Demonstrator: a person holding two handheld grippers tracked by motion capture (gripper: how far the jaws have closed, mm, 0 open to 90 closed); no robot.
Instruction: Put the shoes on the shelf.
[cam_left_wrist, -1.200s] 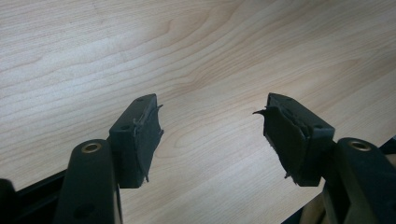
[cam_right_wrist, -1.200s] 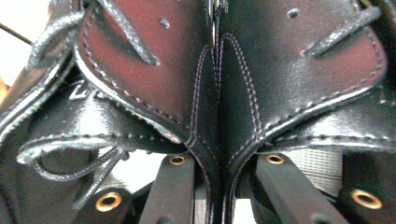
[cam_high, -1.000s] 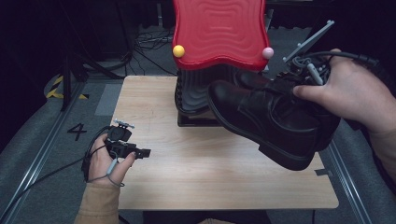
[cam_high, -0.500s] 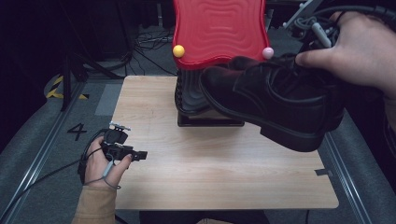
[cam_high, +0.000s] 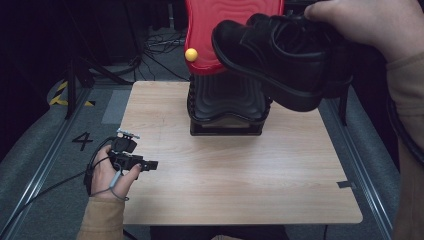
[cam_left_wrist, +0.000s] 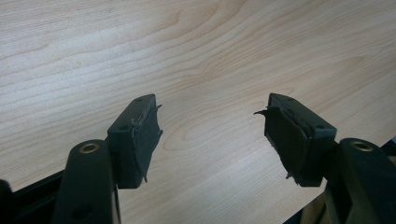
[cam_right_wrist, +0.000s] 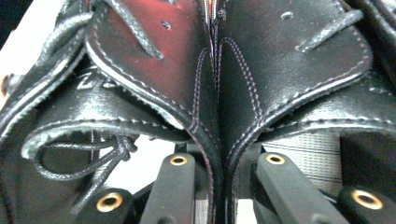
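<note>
high view: a light wooden table (cam_high: 240, 180) on a grey floor. near its far edge stands a black ribbed stand (cam_high: 226, 107) with a wavy red top (cam_high: 210, 30) and a yellow ball (cam_high: 191, 54) at the red top's left edge. the right hand (cam_high: 370, 22) holds a pair of black leather shoes (cam_high: 280, 55) in the air above the stand, toes pointing left. the left hand (cam_high: 107, 175) rests at the table's near left edge, holding the left gripper (cam_high: 151, 164).

left gripper view: the jaws stand wide apart over bare wood, gripping nothing.

right gripper view: the right gripper (cam_right_wrist: 219, 182) has its jaws closed tight, pinching the inner walls of both shoes together between them; black laces (cam_right_wrist: 88, 156) hang at left.
</note>
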